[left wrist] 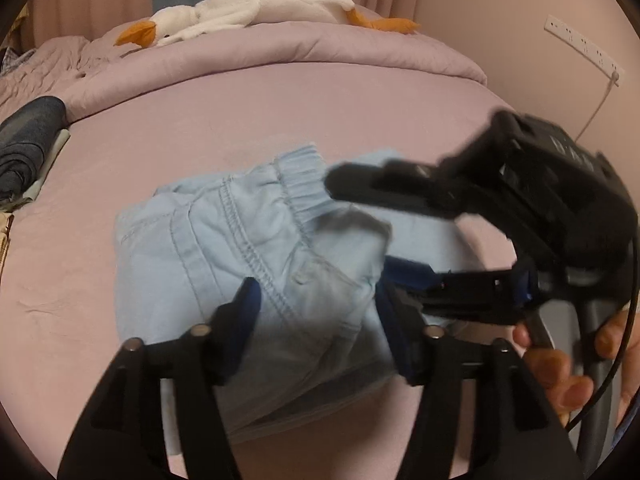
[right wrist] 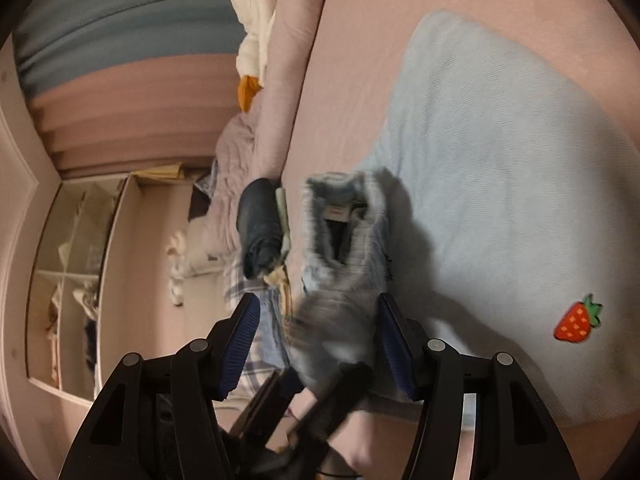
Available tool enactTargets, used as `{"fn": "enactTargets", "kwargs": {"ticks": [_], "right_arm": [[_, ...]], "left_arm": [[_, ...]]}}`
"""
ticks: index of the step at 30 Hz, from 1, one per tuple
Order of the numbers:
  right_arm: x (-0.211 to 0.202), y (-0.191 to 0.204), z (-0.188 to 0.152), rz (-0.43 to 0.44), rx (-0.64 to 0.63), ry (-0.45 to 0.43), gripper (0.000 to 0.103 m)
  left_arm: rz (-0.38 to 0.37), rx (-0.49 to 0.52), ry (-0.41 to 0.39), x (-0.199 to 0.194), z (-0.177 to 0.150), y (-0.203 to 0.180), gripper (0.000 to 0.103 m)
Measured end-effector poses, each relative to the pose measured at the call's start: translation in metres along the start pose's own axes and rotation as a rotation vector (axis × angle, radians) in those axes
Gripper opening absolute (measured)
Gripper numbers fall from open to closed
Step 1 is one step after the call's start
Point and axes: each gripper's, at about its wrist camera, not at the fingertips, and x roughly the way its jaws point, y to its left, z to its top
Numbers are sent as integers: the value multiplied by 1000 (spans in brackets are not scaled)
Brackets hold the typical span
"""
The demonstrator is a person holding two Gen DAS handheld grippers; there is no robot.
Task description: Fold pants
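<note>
Light blue pants (left wrist: 208,248) lie folded in a bundle on the pink bed sheet (left wrist: 160,128), elastic waistband (left wrist: 300,184) to the far side. My left gripper (left wrist: 318,312) is open, its blue pads either side of the near part of the bundle. From the right, my right gripper (left wrist: 360,226) reaches in, open wide around the waistband end. In the right wrist view my right gripper (right wrist: 318,340) is open, with the bunched, blurred waistband (right wrist: 340,236) between its fingers. A flat light blue panel with a strawberry patch (right wrist: 576,320) lies to the right. The left gripper (right wrist: 320,384) shows below.
A white goose plush (left wrist: 256,4) lies on a rolled pink quilt (left wrist: 320,48) at the far side. Dark folded clothes (left wrist: 28,140) sit at the bed's left edge. A power strip (left wrist: 580,48) hangs on the right wall. A hand (left wrist: 568,372) holds the right gripper. Open shelves (right wrist: 72,280) stand beyond the bed.
</note>
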Motion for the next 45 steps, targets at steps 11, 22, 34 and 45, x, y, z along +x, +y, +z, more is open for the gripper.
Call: {"fn": "enactTargets", "kwargs": {"ticks": [11, 22, 34, 45], "right_arm": [[16, 19, -6, -202, -156, 30, 47], [15, 38, -18, -281, -292, -16, 31], [-34, 61, -8, -283, -373, -154, 31], [-64, 36, -4, -315, -294, -239, 31]], "left_arm": [[15, -105, -42, -37, -16, 34, 62], [38, -203, -63, -54, -23, 62, 62], [88, -348, -60, -67, -42, 107, 66], [88, -342, -40, -56, -40, 108, 66]]}}
